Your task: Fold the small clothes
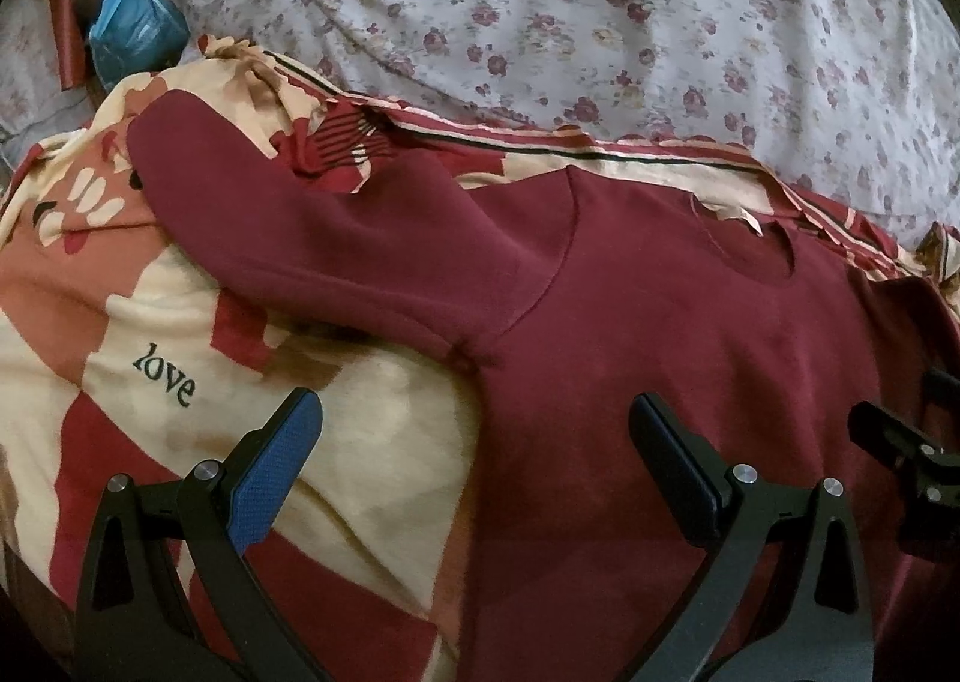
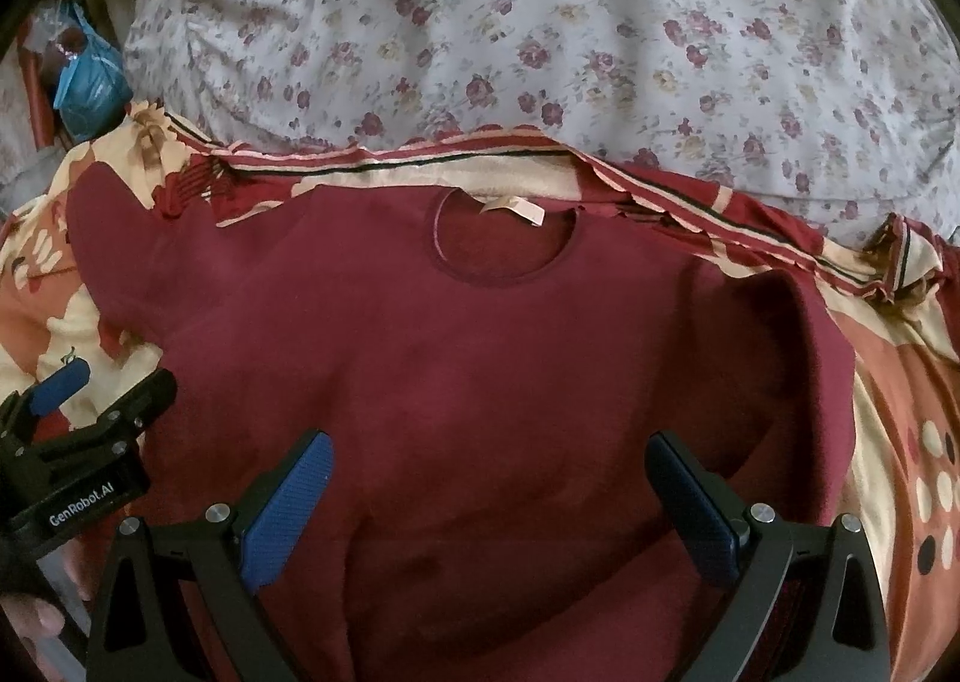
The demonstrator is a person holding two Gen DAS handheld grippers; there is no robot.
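Nearest the lens in the right wrist view, the right gripper stands wide apart with nothing between its blue-padded fingers, poised just above the lower body of a maroon sweatshirt. The left gripper is likewise spread open and empty, its left finger over the blanket and its right finger over the sweatshirt's near left side; it also shows at the left edge of the right wrist view, with part of a hand below it. The sweatshirt lies flat and face up on the patterned red, cream and orange blanket, its round neckline with a pale label at the far side. Its left sleeve stretches out to the far left across the blanket, near the printed word "love". Beyond the blanket's striped far edge lies a pale floral bedsheet, and a blue plastic bag sits at the far left.
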